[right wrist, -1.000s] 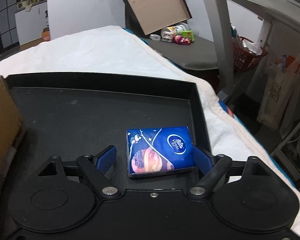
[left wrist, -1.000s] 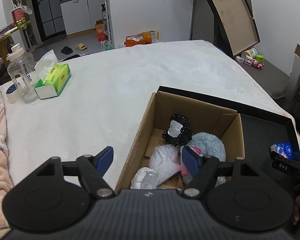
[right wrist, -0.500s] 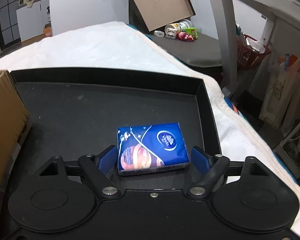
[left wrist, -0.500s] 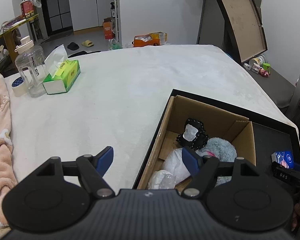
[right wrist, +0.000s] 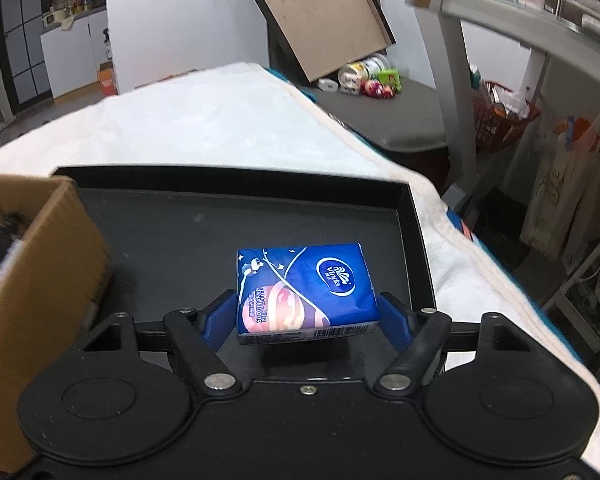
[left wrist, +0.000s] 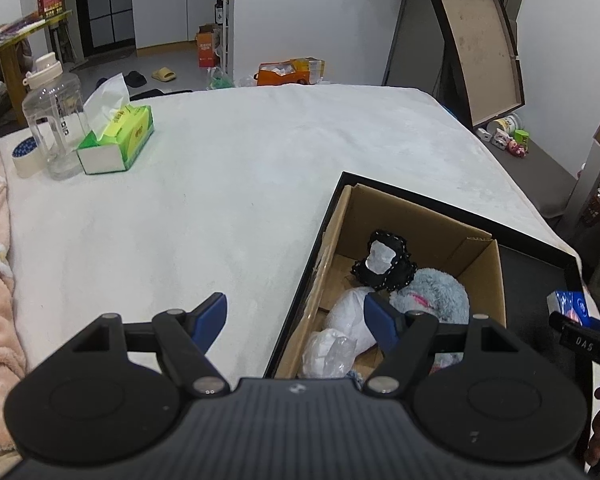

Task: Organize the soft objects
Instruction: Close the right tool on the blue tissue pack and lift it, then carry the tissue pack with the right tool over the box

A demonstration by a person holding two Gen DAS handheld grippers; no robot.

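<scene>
The right gripper (right wrist: 307, 312), jaws closing, clamps the blue tissue pack (right wrist: 304, 288) by both sides clear above the black tray (right wrist: 404, 208), presumably for transfer into the cardboard box (left wrist: 482, 276), while the left gripper (left wrist: 296, 320) hangs open and empty beside that box.

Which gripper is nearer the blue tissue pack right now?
Right. The right gripper has the blue tissue pack between its closing jaws; the left gripper hangs apart, over the cardboard box edge.
</scene>
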